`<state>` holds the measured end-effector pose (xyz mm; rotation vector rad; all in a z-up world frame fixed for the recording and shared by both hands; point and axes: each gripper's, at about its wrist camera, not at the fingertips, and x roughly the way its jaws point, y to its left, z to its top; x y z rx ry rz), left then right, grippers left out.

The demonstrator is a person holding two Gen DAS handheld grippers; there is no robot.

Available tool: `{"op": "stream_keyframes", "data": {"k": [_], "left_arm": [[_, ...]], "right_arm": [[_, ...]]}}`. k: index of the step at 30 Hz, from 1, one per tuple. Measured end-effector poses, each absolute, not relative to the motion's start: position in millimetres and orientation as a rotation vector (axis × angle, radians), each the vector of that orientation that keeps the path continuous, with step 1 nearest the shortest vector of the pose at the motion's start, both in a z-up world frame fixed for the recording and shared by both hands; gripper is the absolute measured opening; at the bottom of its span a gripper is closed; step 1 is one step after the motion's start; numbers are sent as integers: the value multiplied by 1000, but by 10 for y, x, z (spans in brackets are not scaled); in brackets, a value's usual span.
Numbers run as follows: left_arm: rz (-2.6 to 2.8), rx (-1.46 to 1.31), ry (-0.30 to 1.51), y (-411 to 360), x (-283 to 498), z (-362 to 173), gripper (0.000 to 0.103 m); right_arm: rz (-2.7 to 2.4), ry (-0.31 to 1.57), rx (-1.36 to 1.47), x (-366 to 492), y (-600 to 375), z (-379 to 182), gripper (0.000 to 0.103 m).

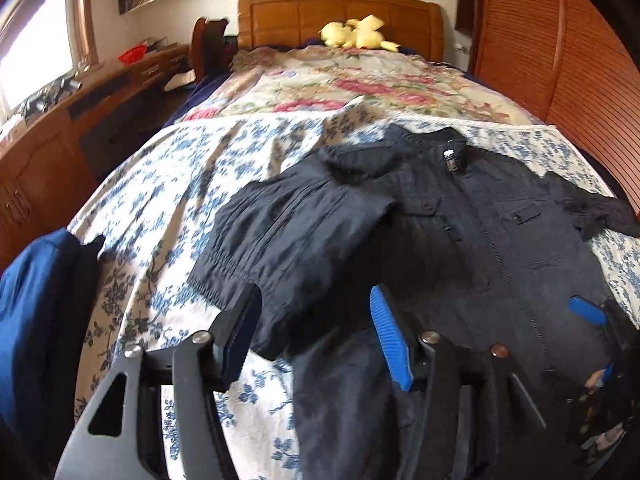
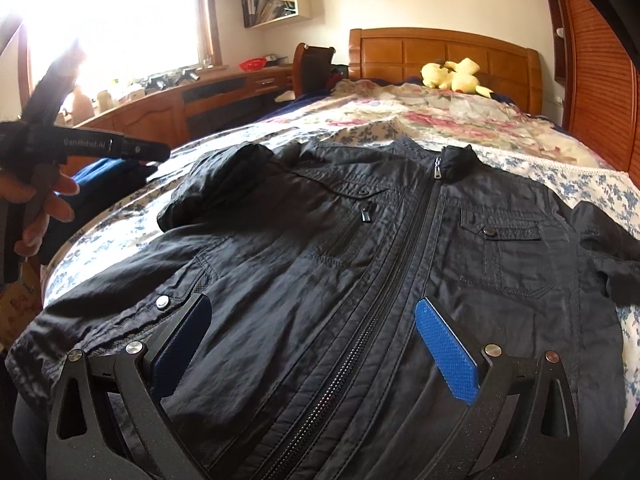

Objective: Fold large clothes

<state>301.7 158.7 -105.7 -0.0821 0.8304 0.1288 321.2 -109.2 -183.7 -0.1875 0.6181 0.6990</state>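
On the bed point(image 2: 600, 188), over its blue-flowered cover, a black jacket point(image 2: 360, 240) is laid face up and zipped, its collar toward the wooden headboard point(image 2: 440, 52), one sleeve point(image 1: 288, 232) folded in across the chest and the other sleeve's end point(image 2: 616, 264) left near the bed's wardrobe-side edge. The left gripper point(image 1: 312, 332) is held with its jaws parted over the folded sleeve's cuff and nothing clamped, while the right gripper point(image 2: 308, 340) is spread wide just above the jacket's lower front, astride the zip, with no cloth pinched. Bare cover is seen between the jacket and the window-side edge, where a blue garment point(image 1: 36, 320) is lying.
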Motion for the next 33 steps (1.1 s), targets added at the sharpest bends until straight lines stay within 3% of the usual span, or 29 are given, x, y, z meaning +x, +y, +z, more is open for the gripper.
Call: {"op": "stream_keyframes", "data": {"k": [16, 18, 21, 27, 33], "left_arm": [[228, -156, 1000, 1982, 3231, -1930, 54], [241, -122, 985, 1944, 3228, -1894, 26], [285, -78, 951, 1917, 3213, -1751, 5], [296, -25, 786, 1715, 3195, -1039, 2], [185, 58, 673, 1118, 3192, -374, 2]], "right_arm": [[702, 647, -202, 3252, -1039, -1910, 103], [701, 648, -201, 3252, -1038, -1912, 103], [702, 653, -201, 3257, -1037, -1917, 103], [738, 679, -178, 3236, -1110, -1905, 102], [722, 656, -191, 3079, -1363, -1816, 89]]}}
